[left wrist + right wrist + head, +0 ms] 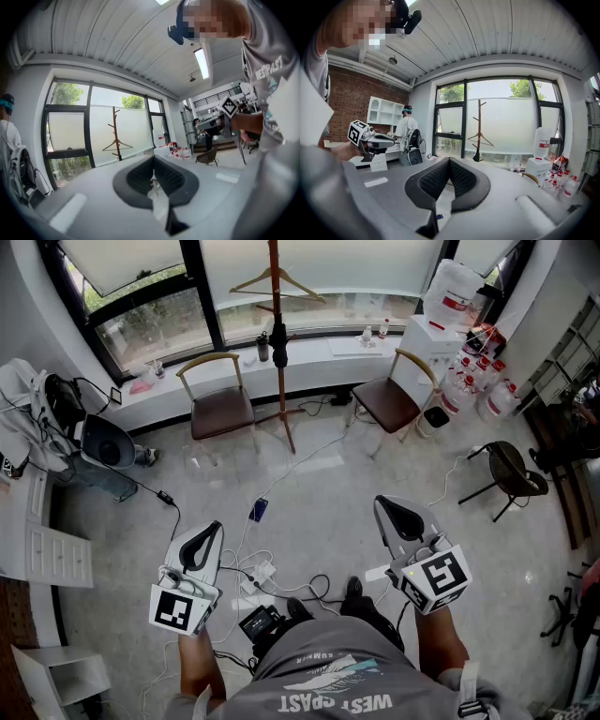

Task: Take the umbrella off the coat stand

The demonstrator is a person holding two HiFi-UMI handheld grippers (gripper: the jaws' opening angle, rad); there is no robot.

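Note:
The wooden coat stand [275, 352] rises by the window at the far middle of the room, and a bare wooden hanger [277, 281] hangs near its top. A short black folded umbrella [278, 345] hangs against the pole below the hanger. Both grippers are held low and close to me, several steps short of the stand. My left gripper [208, 529] is shut and holds nothing. The right gripper [389, 504] is also shut and holds nothing. In the left gripper view the stand [115, 133] shows far beyond the shut left gripper [153, 161]. In the right gripper view the stand [478, 131] and umbrella [477, 157] lie past the right gripper [449, 161].
Two brown chairs [217, 401] [389, 399] flank the stand's base. Cables and a power strip [259, 573] trail over the floor in front of me. Water jugs [473, 376] and a black stool [511, 470] are at the right. A person with a backpack [406, 136] stands at the left.

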